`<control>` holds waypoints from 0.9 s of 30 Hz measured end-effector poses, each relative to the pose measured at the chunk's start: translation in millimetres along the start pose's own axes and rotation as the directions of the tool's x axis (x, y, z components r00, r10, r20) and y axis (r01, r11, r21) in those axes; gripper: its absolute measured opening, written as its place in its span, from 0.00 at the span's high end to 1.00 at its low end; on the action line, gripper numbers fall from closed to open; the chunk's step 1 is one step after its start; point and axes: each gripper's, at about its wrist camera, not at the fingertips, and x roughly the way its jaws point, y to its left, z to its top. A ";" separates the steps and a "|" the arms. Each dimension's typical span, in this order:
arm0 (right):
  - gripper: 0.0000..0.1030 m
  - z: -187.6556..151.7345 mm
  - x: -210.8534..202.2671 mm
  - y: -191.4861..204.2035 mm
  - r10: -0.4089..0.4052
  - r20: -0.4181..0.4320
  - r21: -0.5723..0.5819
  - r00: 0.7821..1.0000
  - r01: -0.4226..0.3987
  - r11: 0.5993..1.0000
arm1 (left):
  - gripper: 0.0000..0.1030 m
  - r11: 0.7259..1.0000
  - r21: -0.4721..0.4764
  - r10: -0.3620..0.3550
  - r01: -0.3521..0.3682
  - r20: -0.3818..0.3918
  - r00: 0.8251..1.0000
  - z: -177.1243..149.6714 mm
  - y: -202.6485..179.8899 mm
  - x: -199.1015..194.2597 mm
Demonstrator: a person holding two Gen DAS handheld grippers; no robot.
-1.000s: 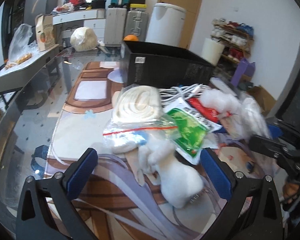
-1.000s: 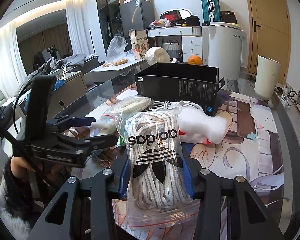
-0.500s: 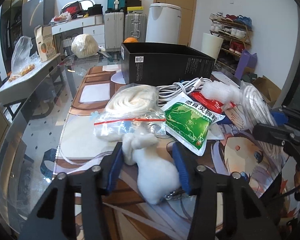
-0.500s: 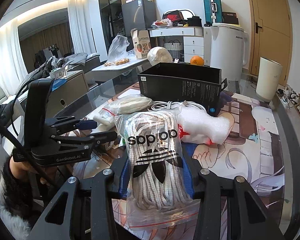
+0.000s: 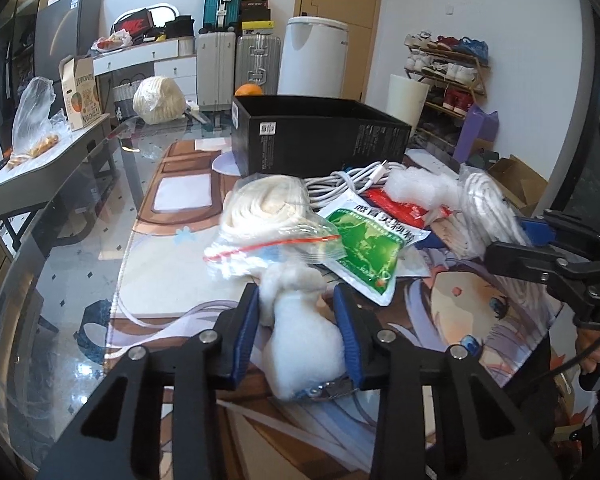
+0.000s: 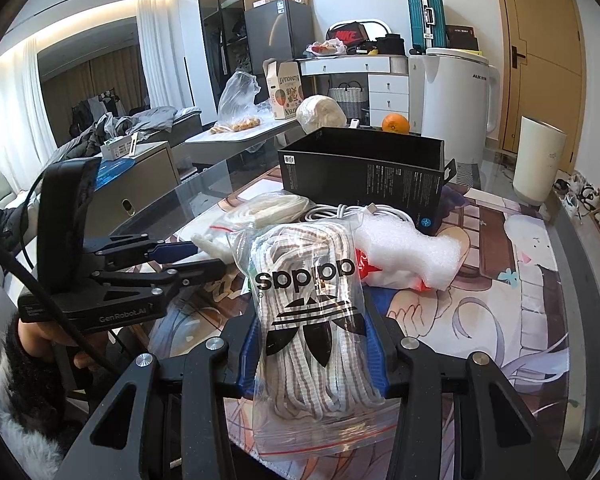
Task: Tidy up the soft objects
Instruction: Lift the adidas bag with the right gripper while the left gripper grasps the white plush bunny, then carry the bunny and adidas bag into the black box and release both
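Note:
A white plush toy (image 5: 304,340) with a metal clasp lies on the printed mat (image 5: 172,280), between the blue pads of my left gripper (image 5: 296,295). Its jaws are closing and both pads press into the plush. My right gripper (image 6: 312,332) is shut on a clear zip bag of white laces (image 6: 308,280) with a black logo, held just above the mat. From the right wrist view the left gripper (image 6: 202,258) shows at the left. An open black box (image 5: 320,136) stands behind the pile.
In the pile ahead are a zip bag of cream cord (image 5: 268,216), a green sachet (image 5: 364,248), a red packet (image 5: 400,210), white wadding (image 5: 416,188) and a coiled white cable (image 5: 348,178). The glass table's curved edge (image 5: 28,280) runs on the left. An orange (image 6: 395,123) sits behind the box.
My left gripper's jaws have come together from wide open onto the white plush toy. The right gripper has kept still with the bag of laces in it.

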 end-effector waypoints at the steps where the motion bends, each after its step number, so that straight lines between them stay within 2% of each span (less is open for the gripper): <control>1: 0.57 -0.1 -0.4 -0.3 0.001 0.002 0.001 1.000 -0.001 1.000 | 0.70 1.000 0.004 -0.002 0.002 0.003 1.000 0.4 -1.0 -1.7; 7: 0.57 0.0 -2.6 1.3 0.002 0.002 -0.005 1.000 -0.002 1.000 | 0.74 1.000 0.019 -0.002 0.002 -0.001 1.000 -0.9 -3.4 -4.5; 15: 0.57 0.0 -2.4 1.5 0.004 -0.003 -0.009 1.000 -0.004 1.000 | 0.67 1.000 0.020 0.018 -0.017 -0.044 0.999 -2.7 -3.8 8.8; 17: 0.57 -0.2 -1.7 1.4 0.004 -0.005 -0.008 1.000 -0.004 1.000 | 0.66 0.999 0.036 0.028 -0.026 -0.034 0.999 -3.4 -6.4 10.3; 19: 0.57 -0.8 -1.9 1.6 0.005 -0.006 -0.007 1.000 -0.005 1.000 | 0.73 0.998 0.051 0.032 -0.031 -0.029 0.999 -3.1 -9.1 10.8; 20: 0.57 -0.5 -1.8 1.7 0.004 -0.005 -0.008 1.000 -0.004 1.000 | 0.73 0.998 0.053 0.031 -0.030 -0.026 0.999 -3.3 -9.0 10.3; 27: 0.57 -0.6 -3.5 0.5 0.003 0.018 -0.004 1.000 -0.003 1.000 | 0.75 0.997 0.055 -0.046 0.046 0.011 0.999 -1.4 -13.2 -1.0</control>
